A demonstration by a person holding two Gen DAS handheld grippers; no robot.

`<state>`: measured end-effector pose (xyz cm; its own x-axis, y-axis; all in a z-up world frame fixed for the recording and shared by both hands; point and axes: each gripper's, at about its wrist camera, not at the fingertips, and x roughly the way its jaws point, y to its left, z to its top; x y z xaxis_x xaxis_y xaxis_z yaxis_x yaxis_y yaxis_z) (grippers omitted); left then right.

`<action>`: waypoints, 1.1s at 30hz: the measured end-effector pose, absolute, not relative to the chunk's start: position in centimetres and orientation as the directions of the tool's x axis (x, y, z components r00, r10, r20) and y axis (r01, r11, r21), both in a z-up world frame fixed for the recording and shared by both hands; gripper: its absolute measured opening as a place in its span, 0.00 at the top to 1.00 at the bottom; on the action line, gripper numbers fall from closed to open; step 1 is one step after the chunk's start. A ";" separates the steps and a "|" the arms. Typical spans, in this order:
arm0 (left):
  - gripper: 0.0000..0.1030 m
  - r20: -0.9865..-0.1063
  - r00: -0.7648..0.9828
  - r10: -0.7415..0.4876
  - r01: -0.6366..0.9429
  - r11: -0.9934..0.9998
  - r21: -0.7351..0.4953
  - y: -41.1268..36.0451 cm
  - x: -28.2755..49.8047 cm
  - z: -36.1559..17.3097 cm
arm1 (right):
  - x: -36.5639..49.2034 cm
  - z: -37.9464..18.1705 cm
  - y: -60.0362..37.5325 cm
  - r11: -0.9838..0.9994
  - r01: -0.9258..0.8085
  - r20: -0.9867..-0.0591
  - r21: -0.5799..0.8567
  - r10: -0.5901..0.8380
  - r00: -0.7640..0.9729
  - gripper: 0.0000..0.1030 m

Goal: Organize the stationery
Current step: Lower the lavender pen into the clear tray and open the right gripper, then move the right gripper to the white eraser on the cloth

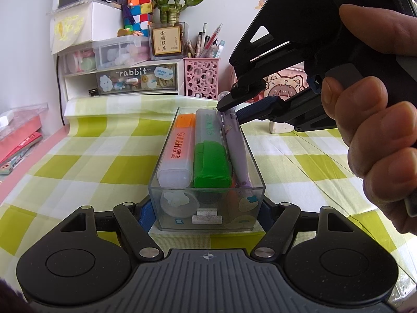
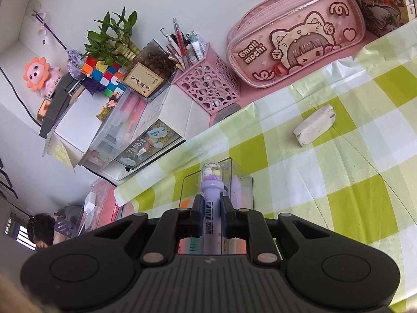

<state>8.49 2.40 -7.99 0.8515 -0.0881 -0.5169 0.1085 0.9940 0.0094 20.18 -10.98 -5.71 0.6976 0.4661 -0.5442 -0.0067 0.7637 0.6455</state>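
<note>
A clear plastic box (image 1: 208, 215) stands on the green-checked tablecloth, and my left gripper (image 1: 206, 212) is shut on its near end, blue pads against both side walls. Inside lie an orange highlighter (image 1: 177, 151), a green highlighter (image 1: 211, 156) and a purple pen (image 1: 237, 151) along the right wall. My right gripper (image 1: 233, 112), held by a hand (image 1: 378, 130), reaches over the box's far end. It is shut on the purple pen (image 2: 211, 195) just below the clear dome cap. The box (image 2: 242, 190) shows under the pen in the right wrist view.
A worn white eraser (image 2: 314, 129) lies on the cloth right of the box. At the back stand a pink perforated pen holder (image 1: 202, 78), a "rabbit" drawer unit (image 1: 122, 78) and a pink pencil case (image 2: 294, 36). Red books (image 1: 18, 140) lie at the left edge.
</note>
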 end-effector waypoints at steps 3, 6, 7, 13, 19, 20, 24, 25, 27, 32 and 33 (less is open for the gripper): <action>0.30 -0.517 0.852 -0.088 0.108 0.994 0.010 2.4 8.5 -8.0 | 19.9 -5.2 -10.7 0.790 -0.028 -0.540 0.613 0.444 0.715 0.95; 0.30 -0.517 0.852 -0.088 0.108 0.994 0.009 2.4 8.5 -8.0 | 19.6 -4.9 -10.7 0.812 -0.036 -0.538 0.583 0.419 0.731 0.95; 0.30 -0.517 0.852 -0.087 0.108 0.994 0.009 2.4 8.5 -8.0 | 19.5 -4.8 -10.7 0.818 -0.039 -0.537 0.573 0.411 0.737 0.95; 0.30 -0.517 0.852 -0.087 0.108 0.994 0.009 2.4 8.5 -8.0 | 19.3 -4.9 -9.4 0.867 -0.081 -0.569 0.492 0.390 0.724 0.99; 0.30 -0.517 0.852 -0.087 0.108 0.994 0.010 2.4 8.5 -8.0 | 18.8 -4.7 -9.7 0.866 -0.102 -0.585 0.489 0.413 0.698 1.00; 0.30 -0.517 0.852 -0.087 0.108 0.994 0.010 2.4 8.5 -8.0 | 18.8 -4.7 -9.7 0.866 -0.103 -0.585 0.490 0.414 0.697 1.00; 0.30 -0.517 0.852 -0.088 0.108 0.994 0.009 2.4 8.5 -8.0 | 18.6 -4.4 -10.2 0.854 -0.110 -0.563 0.508 0.426 0.708 0.99; 0.30 -0.517 0.852 -0.087 0.108 0.994 0.010 2.3 8.5 -8.0 | 18.6 -4.3 -10.5 0.849 -0.106 -0.556 0.518 0.428 0.713 0.99; 0.30 -0.517 0.852 -0.088 0.108 0.994 0.009 2.4 8.5 -8.0 | 18.5 -4.1 -11.4 0.835 -0.098 -0.533 0.541 0.431 0.728 0.99; 0.30 -0.517 0.852 -0.088 0.108 0.994 0.007 2.2 8.6 -8.0 | 19.0 -4.4 -15.2 0.816 -0.005 -0.524 0.579 0.377 0.764 0.99; 0.30 -0.516 0.852 -0.089 0.107 0.994 0.005 2.2 8.6 -7.9 | 19.1 -4.6 -15.9 0.821 0.020 -0.531 0.571 0.350 0.772 0.99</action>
